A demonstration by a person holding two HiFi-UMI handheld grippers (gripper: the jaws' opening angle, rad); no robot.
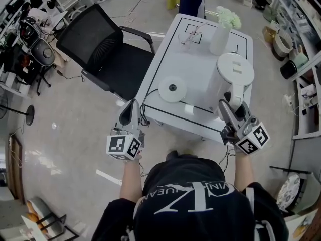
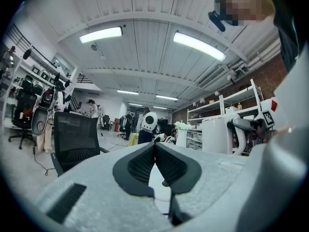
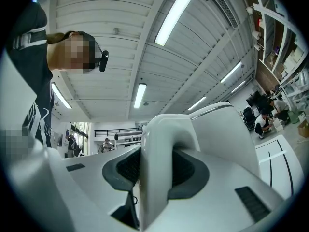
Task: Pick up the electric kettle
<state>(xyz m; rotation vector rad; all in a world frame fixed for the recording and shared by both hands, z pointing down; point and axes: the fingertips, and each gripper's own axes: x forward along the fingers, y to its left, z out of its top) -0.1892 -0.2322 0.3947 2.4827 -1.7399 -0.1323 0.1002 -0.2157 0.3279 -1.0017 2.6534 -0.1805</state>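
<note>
The white electric kettle [image 1: 228,77] is at the table's right side, lid up, its handle [image 1: 235,93] facing me. My right gripper [image 1: 229,106] is shut on that handle; in the right gripper view the handle [image 3: 161,129] fills the gap between both dark pads [image 3: 120,170], with the kettle body [image 3: 224,134] behind. Whether the kettle rests on the table I cannot tell. The round kettle base [image 1: 172,89] lies bare at mid-table with its cord running off the front edge. My left gripper [image 1: 131,110] hangs shut and empty off the table's left front corner; its pads [image 2: 142,164] meet.
The white table [image 1: 200,54] carries a white vase of flowers [image 1: 222,31] at the back and a small object [image 1: 189,35] beside it. A black office chair [image 1: 108,54] stands to the left. Shelving lines the right wall [image 1: 301,59].
</note>
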